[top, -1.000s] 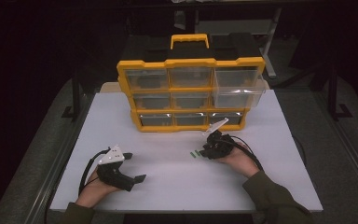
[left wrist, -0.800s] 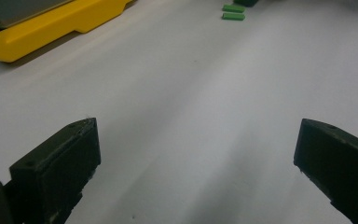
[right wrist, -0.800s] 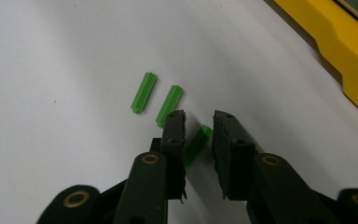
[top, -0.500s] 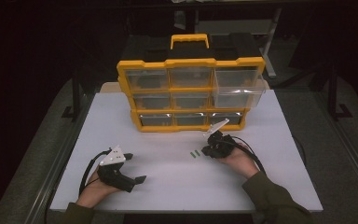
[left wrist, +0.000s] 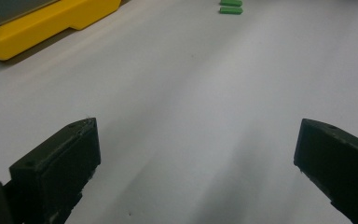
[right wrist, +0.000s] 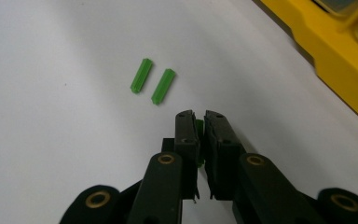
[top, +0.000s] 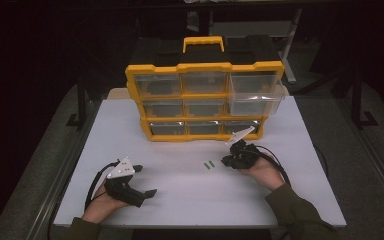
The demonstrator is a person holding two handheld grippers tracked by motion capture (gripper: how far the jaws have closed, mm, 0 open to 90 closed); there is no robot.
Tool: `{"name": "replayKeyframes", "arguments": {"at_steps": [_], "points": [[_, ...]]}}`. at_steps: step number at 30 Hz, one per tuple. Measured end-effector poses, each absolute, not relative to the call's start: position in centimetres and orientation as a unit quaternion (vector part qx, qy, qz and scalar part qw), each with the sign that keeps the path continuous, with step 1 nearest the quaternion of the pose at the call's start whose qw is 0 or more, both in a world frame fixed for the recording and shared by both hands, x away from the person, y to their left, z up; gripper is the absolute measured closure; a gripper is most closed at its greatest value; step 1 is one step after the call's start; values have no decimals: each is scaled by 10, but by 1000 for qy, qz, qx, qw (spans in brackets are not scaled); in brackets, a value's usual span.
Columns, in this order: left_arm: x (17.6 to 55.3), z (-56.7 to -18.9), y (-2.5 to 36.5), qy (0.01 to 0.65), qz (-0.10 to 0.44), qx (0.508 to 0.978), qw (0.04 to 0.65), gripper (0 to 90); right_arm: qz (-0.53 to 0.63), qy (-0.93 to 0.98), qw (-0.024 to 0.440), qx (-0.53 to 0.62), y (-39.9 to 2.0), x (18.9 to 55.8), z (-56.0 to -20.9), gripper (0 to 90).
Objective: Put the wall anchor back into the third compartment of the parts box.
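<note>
currently the right tongs (right wrist: 197,122) sit in the lower middle of the right gripper view, their jaws having just been closing, and they are now clenched on a small green piece (right wrist: 199,127) whose edge shows as a sliver in the narrow gap between the two black jaws. two more green pieces (right wrist: 151,81) lie side by side on the white counter (right wrist: 51,140), just above and to the left of the jaw tips in that view, close to each other but not touching, both tilted the same way.

in the high view the right tongs (top: 228,161) are right of centre, held in the person's right hand (top: 260,172), low over the counter (top: 180,200). the loose green pair (top: 209,164) lies just to their left. the yellow drawer cabinet (top: 205,102) stands upright near the far edge of the counter, in the upper middle of the frame, with clear drawers in three rows and a yellow handle on top. its lower yellow edge appears in the upper right corner of the right gripper view.

the left tongs (top: 145,181) are in the lower left of the high view, held in the left hand (top: 102,205), released, well apart from the green pieces. in the left gripper view the two jaws stand wide apart at the lower left and lower right of the frame with bare counter between them; the green pair (left wrist: 230,6) lies at the top edge, and a corner of the cabinet (left wrist: 42,23) at the upper left.
</note>
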State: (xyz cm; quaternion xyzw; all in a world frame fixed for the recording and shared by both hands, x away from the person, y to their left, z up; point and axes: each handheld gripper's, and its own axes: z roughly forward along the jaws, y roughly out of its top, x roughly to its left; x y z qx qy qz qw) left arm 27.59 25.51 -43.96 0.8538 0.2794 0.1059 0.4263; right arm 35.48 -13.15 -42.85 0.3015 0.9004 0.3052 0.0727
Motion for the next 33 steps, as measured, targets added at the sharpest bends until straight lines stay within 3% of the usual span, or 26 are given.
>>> {"name": "replayKeyframes", "arguments": {"at_steps": [33], "points": [[276,-440,255,282,102,854,426,4,337,871,42,355,-221,351,-387,830]]}}
